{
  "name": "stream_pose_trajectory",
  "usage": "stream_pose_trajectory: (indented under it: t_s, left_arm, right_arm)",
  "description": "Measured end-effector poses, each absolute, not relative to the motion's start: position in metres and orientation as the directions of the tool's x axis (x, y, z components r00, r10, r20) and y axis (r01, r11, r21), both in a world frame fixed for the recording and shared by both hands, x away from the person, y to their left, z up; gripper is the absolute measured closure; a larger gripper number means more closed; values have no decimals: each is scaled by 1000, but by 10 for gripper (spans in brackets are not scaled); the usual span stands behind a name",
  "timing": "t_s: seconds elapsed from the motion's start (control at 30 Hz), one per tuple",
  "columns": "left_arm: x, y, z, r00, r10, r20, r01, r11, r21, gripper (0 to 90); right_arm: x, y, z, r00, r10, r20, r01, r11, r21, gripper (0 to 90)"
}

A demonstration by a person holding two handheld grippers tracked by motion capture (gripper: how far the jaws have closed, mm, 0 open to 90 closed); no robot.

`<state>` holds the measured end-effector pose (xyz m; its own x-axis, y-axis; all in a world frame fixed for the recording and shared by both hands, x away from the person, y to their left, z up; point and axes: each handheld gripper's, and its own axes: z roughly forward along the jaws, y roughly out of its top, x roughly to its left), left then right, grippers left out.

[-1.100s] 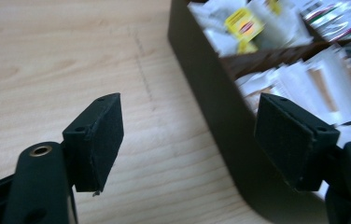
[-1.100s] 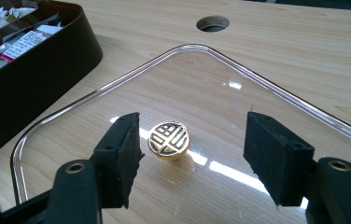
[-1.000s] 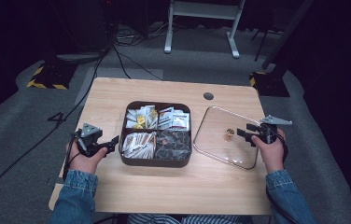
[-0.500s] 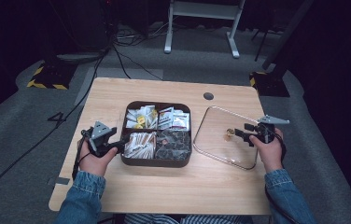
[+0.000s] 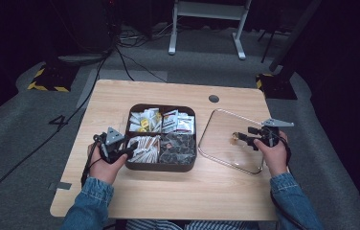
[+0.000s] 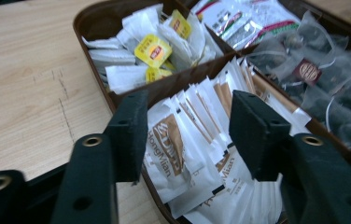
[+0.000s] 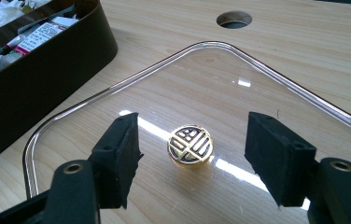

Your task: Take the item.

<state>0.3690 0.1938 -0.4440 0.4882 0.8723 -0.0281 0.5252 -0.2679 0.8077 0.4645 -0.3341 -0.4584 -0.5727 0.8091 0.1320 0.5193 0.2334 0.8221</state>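
Sachets (image 6: 190, 154) stand on edge in the near-left compartment of the brown box (image 5: 161, 166), straight ahead between your left gripper's (image 6: 185, 135) half-open, just-closing jaws, nothing pinched yet, while your right gripper (image 7: 192, 161) hangs open around the lid's gold knob (image 7: 190, 144).
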Motion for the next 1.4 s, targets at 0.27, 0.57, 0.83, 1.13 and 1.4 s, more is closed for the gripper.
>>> stream_pose_trajectory:
  t_s: [0.27, 0.57, 0.83, 1.13, 1.4]
  left_arm:
    - [375, 188, -456, 490, 872, -6, 577, -319, 752, 610]
    - [375, 183, -462, 499, 865, 63, 586, -389, 711, 719]
    - [378, 187, -465, 497, 865, 64, 595, -394, 701, 850]
    - [378, 192, -466, 502, 865, 19, 595, -362, 718, 884]
    - [376, 196, -461, 503, 864, -21, 576, -317, 753, 885]
  right_arm:
    - [466, -332, -461, -579, 803, 140, 524, 236, 818, 363]
    - [467, -335, -460, -575, 804, 150, 523, 221, 823, 364]
    - [467, -335, -461, -577, 803, 150, 524, 223, 822, 364]
    - [467, -337, -460, -573, 805, 150, 523, 219, 824, 364]
    - [467, -336, -461, -575, 804, 151, 524, 220, 823, 364]
